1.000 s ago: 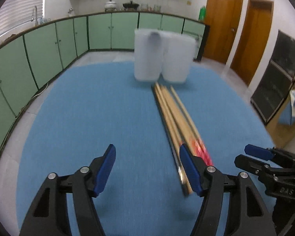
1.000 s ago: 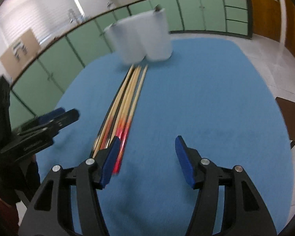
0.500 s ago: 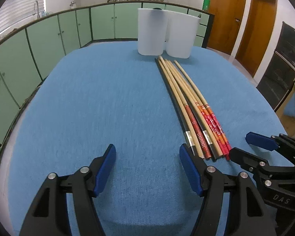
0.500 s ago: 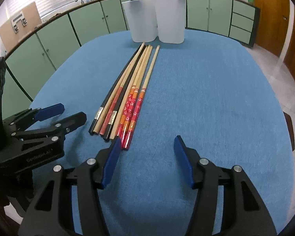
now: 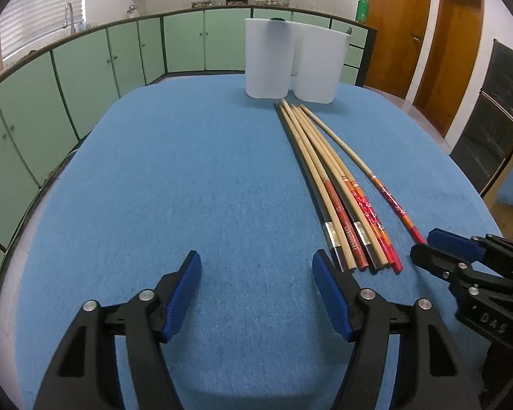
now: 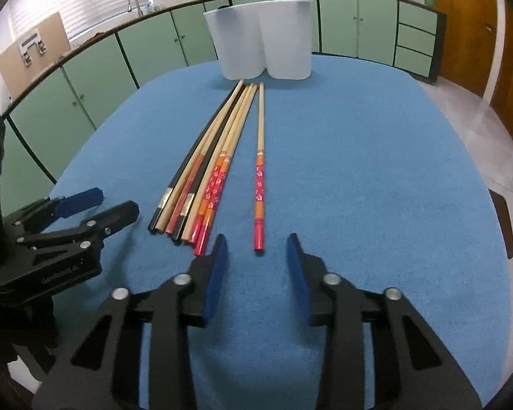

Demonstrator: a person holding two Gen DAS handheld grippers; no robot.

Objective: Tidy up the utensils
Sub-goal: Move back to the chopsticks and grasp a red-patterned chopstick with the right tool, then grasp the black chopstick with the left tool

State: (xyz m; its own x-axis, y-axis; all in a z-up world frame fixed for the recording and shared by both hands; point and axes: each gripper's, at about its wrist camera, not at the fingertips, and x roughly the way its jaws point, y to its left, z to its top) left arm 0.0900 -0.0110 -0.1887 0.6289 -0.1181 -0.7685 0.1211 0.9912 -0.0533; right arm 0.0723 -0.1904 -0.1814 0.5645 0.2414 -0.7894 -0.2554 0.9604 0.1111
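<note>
A desk covered in blue cloth [image 5: 174,177] carries a bundle of long chopsticks [image 5: 328,184], pale wood and black with red and orange patterned ends, lying side by side. Their thin tips point at two white plastic containers [image 6: 263,44] that stand touching each other at the far edge of the desk. One wooden chopstick with a red flowered end [image 6: 260,167] lies apart from the bundle, just to its right as the right wrist view shows it.

The left tool [image 5: 256,283] hovers over bare cloth to the left of the bundle's thick ends, its blue-padded jaws wide apart with nothing between them. The right tool [image 6: 256,266] sits just short of the single chopstick's red end; its jaws are closing, and the end lies ahead of the pads rather than between them, so nothing is gripped.

What the containers hold is hard to tell: only a dark tip shows above the rim of one. Their walls are cloudy and hide the inside. How many sticks the bundle holds cannot be counted, since some overlap. The hands on both tools are out of view, and the nearer edge of the desk is cut off behind the tool bodies.
</note>
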